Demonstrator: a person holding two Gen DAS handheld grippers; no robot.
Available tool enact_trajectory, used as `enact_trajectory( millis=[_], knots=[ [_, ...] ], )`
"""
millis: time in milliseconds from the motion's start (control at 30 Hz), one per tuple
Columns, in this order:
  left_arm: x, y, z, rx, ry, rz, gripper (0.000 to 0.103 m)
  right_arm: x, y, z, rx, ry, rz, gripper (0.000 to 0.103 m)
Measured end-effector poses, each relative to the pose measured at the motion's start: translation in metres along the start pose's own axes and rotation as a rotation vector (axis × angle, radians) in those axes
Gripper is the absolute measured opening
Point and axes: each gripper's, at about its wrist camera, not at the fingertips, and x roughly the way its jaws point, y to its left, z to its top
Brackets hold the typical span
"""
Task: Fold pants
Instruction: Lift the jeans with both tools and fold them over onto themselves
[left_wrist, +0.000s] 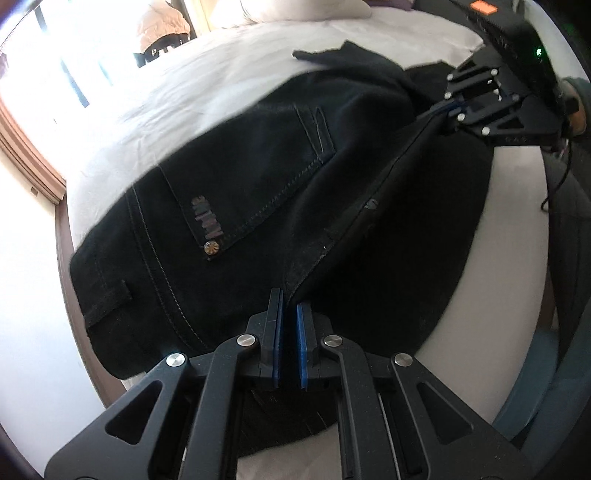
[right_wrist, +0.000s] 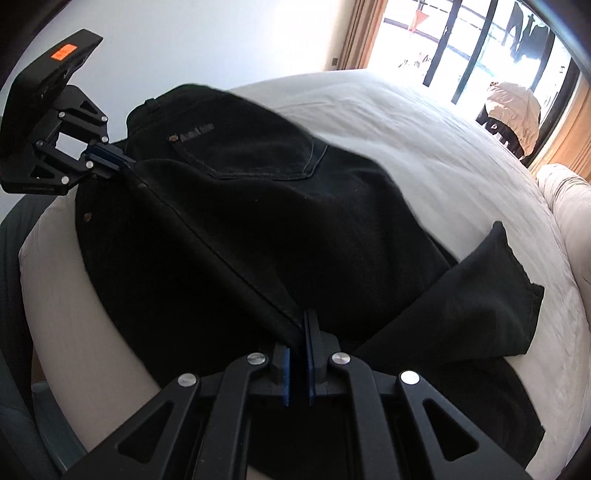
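Black jeans (left_wrist: 240, 192) lie on a white bed (left_wrist: 192, 85), back pocket and its small label up. My left gripper (left_wrist: 290, 301) is shut on the edge of the pants near the waist; it also shows in the right wrist view (right_wrist: 123, 160). My right gripper (right_wrist: 299, 328) is shut on the same edge further along the seam; it also shows in the left wrist view (left_wrist: 441, 110). The edge between the two grippers is lifted and taut. A pant leg end (right_wrist: 495, 273) lies folded over to the right.
The white bed (right_wrist: 424, 147) spreads beyond the pants, with pillows (right_wrist: 565, 192) at its head. A window with dark bars (right_wrist: 480, 40) and a beige jacket on a stand (right_wrist: 513, 110) are behind the bed. A grey-blue chair (left_wrist: 535, 387) stands at the bed's near side.
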Motion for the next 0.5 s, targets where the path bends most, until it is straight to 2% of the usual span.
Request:
enact_trajectory(
  millis=[267,500],
  knots=[
    [-0.015,-0.012,-0.013,0.036,-0.016,-0.020,0.005,0.001,0.018,-0.014,-0.044,0.008,-0.044,0.007],
    [-0.008,-0.032,-0.024,0.086,-0.017,-0.006,0.005,0.001,0.018,-0.030,-0.060,0.033,-0.071,0.007]
  ],
)
